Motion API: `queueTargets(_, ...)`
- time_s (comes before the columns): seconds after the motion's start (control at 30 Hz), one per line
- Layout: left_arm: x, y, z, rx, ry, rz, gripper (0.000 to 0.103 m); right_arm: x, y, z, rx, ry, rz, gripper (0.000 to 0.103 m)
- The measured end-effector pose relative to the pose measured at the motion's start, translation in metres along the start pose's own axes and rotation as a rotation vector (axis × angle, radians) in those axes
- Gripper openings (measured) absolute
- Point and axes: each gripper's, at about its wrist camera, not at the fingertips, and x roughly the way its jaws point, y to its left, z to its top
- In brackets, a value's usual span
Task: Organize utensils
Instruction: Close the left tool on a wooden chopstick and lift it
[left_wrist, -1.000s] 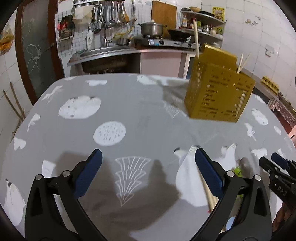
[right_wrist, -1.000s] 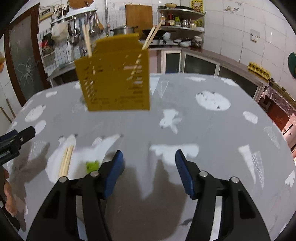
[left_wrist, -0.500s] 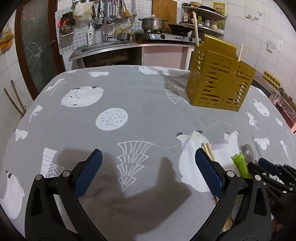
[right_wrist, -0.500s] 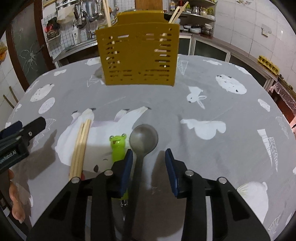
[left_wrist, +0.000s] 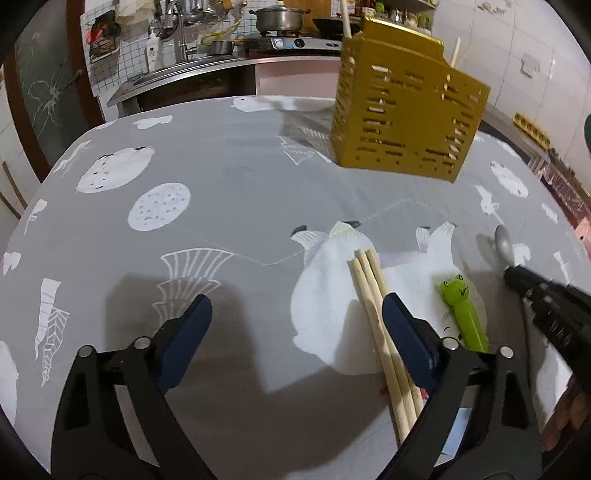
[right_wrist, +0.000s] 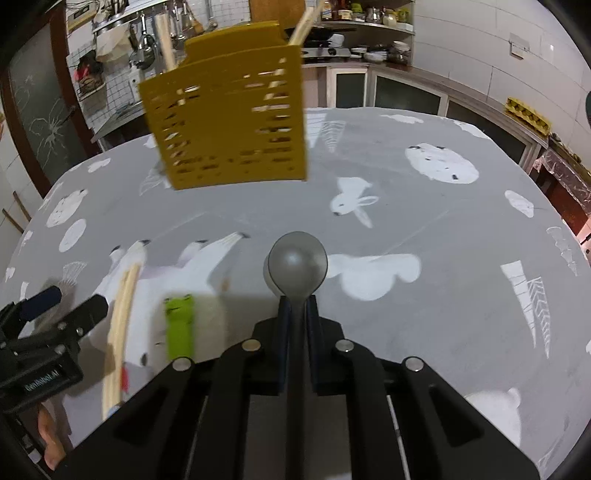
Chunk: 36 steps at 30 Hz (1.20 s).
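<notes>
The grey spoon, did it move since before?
Cannot tell. The spoon is now clamped in the right tool, beside the frog utensil, but both cameras moved.

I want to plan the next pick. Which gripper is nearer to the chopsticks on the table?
Left. The left gripper hovers at the chopsticks, jaws closing, one finger beside them. The right gripper grips the spoon, off to the side.

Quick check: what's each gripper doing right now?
Left gripper: open, jaws closing, nothing gripped; chopsticks by its right finger.
Right gripper: shut on the spoon.
</notes>
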Motion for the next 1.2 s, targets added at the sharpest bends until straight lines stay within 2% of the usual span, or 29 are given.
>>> queueTargets(0.3,0.003,-0.006,-0.002,0.012,0.017,0.035,0.081,0.007,-0.009,-0.001,0.008,0.002,0.012,0.009)
queueTargets(0.43,0.002,-0.004,-0.004,-0.011,0.021,0.037,0.079,0.007,-0.011,-0.002,0.012,-0.002,0.021,0.009)
queueTargets(0.67,0.001,-0.013,-0.003,0.017,0.023,0.052,0.076,0.007,-0.013,-0.003,0.016,-0.002,0.020,0.009)
queueTargets(0.9,-0.001,-0.014,-0.005,0.022,0.026,0.055,0.076,0.007,-0.016,-0.005,0.021,0.003,0.024,0.009)
queueTargets(1.2,0.000,-0.015,-0.008,0.051,0.022,0.105,0.076,0.006,-0.022,-0.008,0.033,0.000,0.030,0.009)
